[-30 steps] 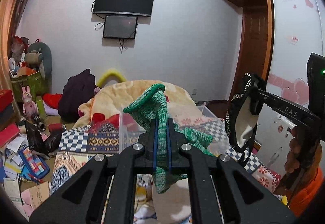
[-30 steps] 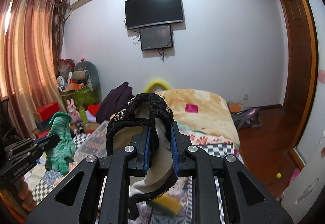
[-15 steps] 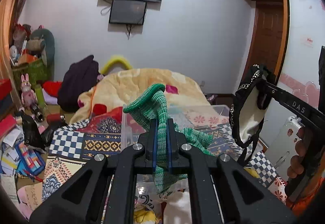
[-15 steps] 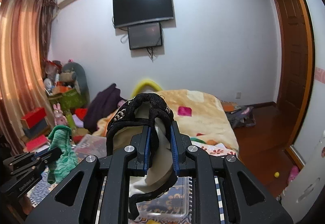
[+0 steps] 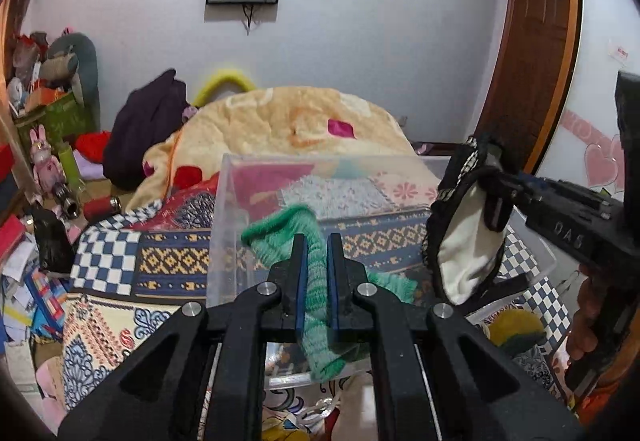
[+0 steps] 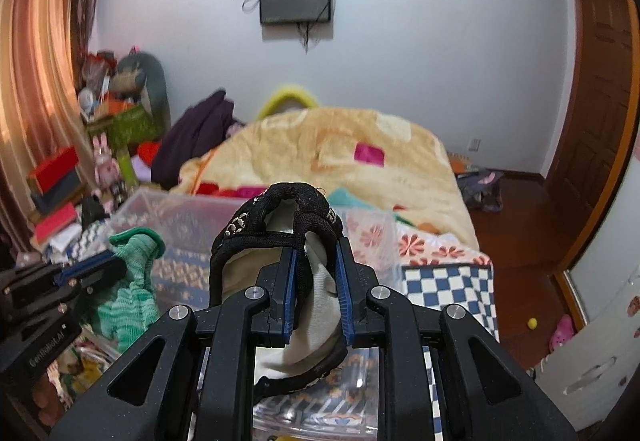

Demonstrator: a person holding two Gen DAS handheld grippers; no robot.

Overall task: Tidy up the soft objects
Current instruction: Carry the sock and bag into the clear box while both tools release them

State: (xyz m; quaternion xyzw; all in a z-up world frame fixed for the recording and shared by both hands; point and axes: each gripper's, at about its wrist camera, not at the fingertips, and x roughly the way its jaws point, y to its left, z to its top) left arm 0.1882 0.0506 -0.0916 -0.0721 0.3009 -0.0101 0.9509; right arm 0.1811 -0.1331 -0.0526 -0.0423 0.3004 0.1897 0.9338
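My left gripper [image 5: 316, 253] is shut on a green knitted sock [image 5: 280, 237] and holds it over the clear plastic bin [image 5: 228, 209]. The sock also shows in the right wrist view [image 6: 132, 281], hanging from the left gripper [image 6: 108, 265]. My right gripper [image 6: 316, 261] is shut on a black and cream cloth piece [image 6: 280, 209] above the same bin [image 6: 132, 205]. In the left wrist view the right gripper [image 5: 496, 197] holds that cloth [image 5: 464, 253] over the bin's right side.
The bin stands on a patterned checkered bedspread [image 5: 108, 257]. A beige blanket [image 5: 288, 121] lies behind it. Cluttered boxes and toys [image 6: 64, 177] line the left wall. A wooden door [image 5: 532, 53] and floor [image 6: 516, 225] are on the right. Small soft items [image 5: 516, 325] lie beside the bin.
Both grippers have come down and tilted towards the clear bin, which now fills more of each view. Each keeps hold of its cloth item.
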